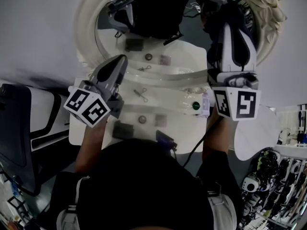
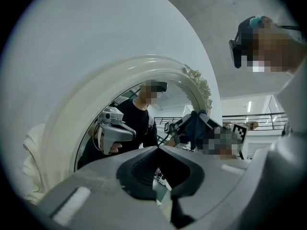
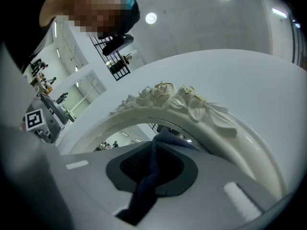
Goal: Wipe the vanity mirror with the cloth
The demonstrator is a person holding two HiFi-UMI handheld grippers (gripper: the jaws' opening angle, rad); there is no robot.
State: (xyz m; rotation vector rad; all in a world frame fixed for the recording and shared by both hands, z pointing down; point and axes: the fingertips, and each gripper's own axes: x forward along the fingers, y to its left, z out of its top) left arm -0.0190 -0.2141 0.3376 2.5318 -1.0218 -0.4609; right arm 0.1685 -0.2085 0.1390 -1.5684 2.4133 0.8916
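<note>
The oval vanity mirror point(image 1: 153, 56) stands at the back of the table in a white carved frame point(image 1: 88, 13). My right gripper point(image 1: 229, 27) is up at the glass's upper right, shut on a dark blue cloth point(image 1: 225, 14) that lies against the glass. In the right gripper view the cloth point(image 3: 148, 181) hangs from the closed right gripper point(image 3: 156, 147) just under the frame's flower ornament point(image 3: 192, 102). My left gripper point(image 1: 122, 60) hovers by the frame's lower left. In its own view the left gripper point(image 2: 158, 150) is shut with nothing in it, facing the mirror frame point(image 2: 96, 90).
The white table point(image 1: 96, 133) carries small items: a hair clip point(image 1: 141, 94), a clear bag with a green-capped bottle point(image 1: 195, 105), a dark box point(image 1: 123, 130) and a round piece point(image 1: 142, 120). A black chair point(image 1: 17, 128) stands at the left. Shelves of goods point(image 1: 278, 176) are at the lower right.
</note>
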